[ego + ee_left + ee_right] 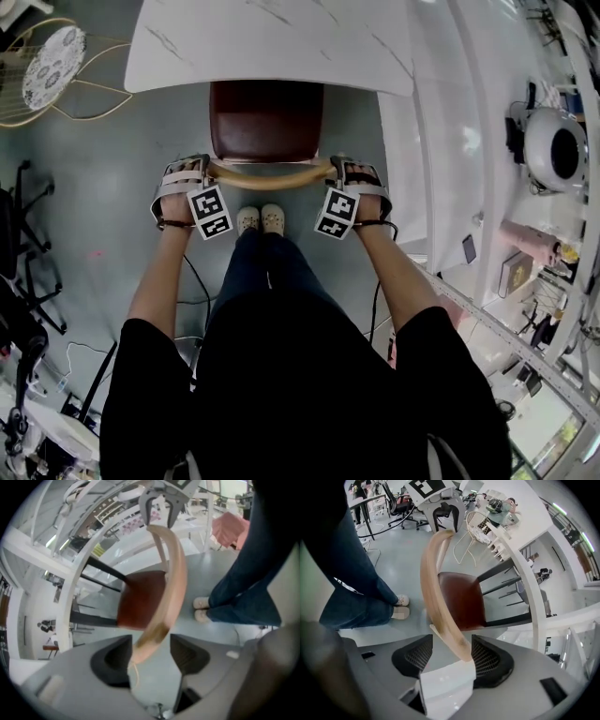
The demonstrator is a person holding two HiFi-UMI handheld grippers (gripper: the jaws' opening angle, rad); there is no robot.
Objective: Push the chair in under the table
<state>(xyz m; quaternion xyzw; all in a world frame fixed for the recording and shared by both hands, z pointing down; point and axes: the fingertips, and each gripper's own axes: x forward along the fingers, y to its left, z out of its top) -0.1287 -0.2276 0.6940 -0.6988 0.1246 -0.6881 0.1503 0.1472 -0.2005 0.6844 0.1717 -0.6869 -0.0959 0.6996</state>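
The chair's brown seat [267, 120] lies partly beneath the white marble table [272, 42]. Its curved wooden backrest [270, 175] spans between my two grippers. My left gripper [197, 171] is at the backrest's left end. In the left gripper view the wood [172, 583] passes between the jaws [149, 654], resting against one pad with a gap at the other. My right gripper [349, 172] is at the right end. There the backrest [433, 588] leans on one pad [485, 660], with clear space beside the opposite pad. Both stand open around the wood.
The person's shoes [261, 219] stand just behind the chair. A gold wire side table [52, 66] is at the far left and black office chairs [23, 244] are along the left edge. White counters and shelving [450, 141] run along the right. Cables lie on the floor.
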